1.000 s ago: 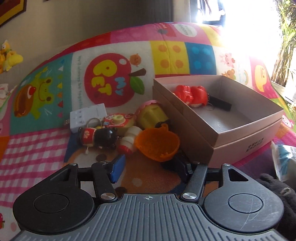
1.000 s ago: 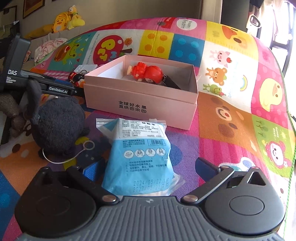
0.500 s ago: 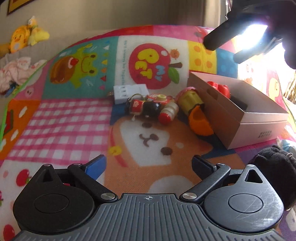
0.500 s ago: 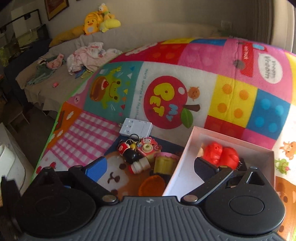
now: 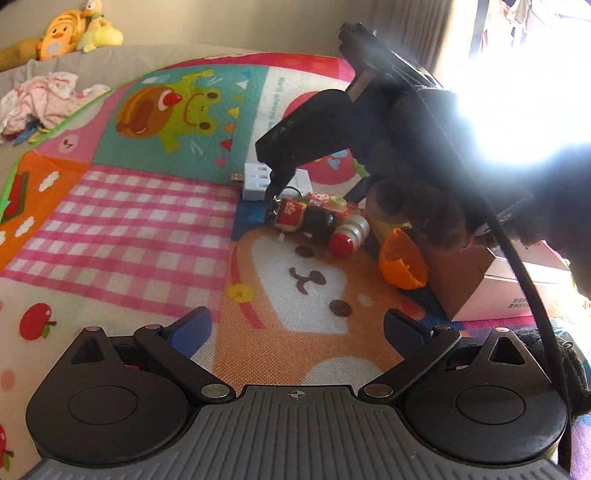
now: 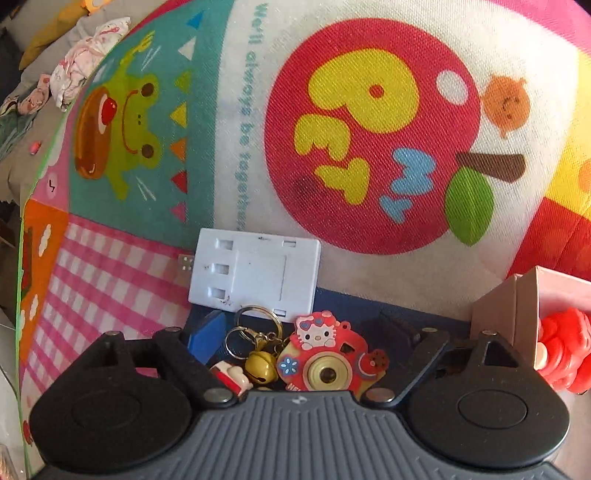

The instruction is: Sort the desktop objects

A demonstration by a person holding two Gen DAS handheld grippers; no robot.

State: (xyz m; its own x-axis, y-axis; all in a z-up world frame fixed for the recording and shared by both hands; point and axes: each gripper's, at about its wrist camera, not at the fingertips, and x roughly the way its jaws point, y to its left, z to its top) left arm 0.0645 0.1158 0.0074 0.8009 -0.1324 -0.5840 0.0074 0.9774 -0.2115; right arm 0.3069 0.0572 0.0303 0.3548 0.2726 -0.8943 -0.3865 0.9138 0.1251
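My right gripper point(image 6: 301, 328) is open, low over a pile of small toys: a red toy camera keychain point(image 6: 325, 358) with key rings and a gold bell point(image 6: 261, 365) lies between its fingers. In the left wrist view the right gripper point(image 5: 280, 177) hangs over that pile, by a red-and-black doll keychain point(image 5: 306, 218) and a small red-capped bottle point(image 5: 349, 236). An orange cup point(image 5: 402, 258) lies on its side against the pink box point(image 5: 517, 291). A red figure point(image 6: 563, 350) lies in the box. My left gripper point(image 5: 295, 328) is open and empty above the mat.
A white plastic card holder point(image 6: 255, 275) lies just behind the toy pile. A black plush point(image 5: 565, 354) sits at the right by the box. The colourful play mat point(image 5: 129, 229) covers the surface. Clothes point(image 5: 44, 99) and plush toys point(image 5: 74, 33) lie on the sofa behind.
My right gripper has swung from over the box down to the toy pile, now straddling the camera keychain. My left gripper has pulled back and turned left.
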